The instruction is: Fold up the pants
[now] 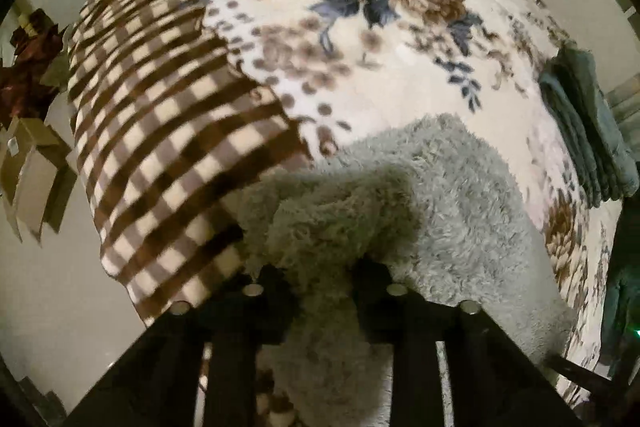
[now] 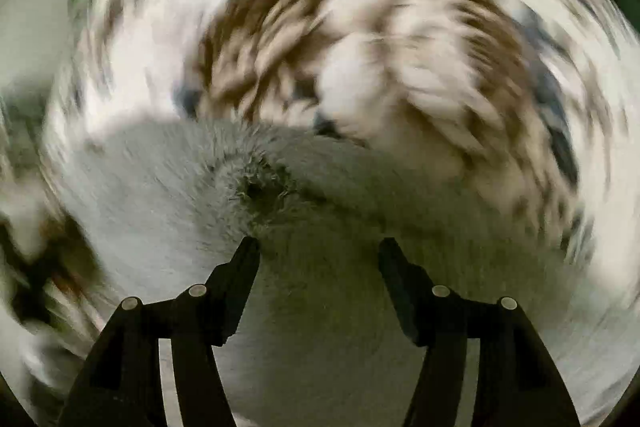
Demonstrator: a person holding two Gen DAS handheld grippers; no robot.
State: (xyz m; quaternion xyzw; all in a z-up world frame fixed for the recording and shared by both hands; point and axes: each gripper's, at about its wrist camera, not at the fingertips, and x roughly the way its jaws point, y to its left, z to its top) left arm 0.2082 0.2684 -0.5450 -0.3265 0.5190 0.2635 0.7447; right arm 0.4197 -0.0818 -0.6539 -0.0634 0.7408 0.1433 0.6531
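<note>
A bed under a cream floral plush blanket (image 1: 400,75) carries the fluffy grey fleece pants (image 1: 460,195). The left gripper (image 1: 324,279) pinches a bunched edge; the right gripper (image 2: 318,247) hovers agape over them, empty. Likely mid-fold: next, the right must take hold.

The left claw (image 1: 324,279) pinches fluffy grey pants (image 1: 440,211) over a floral blanket (image 1: 400,75).
</note>
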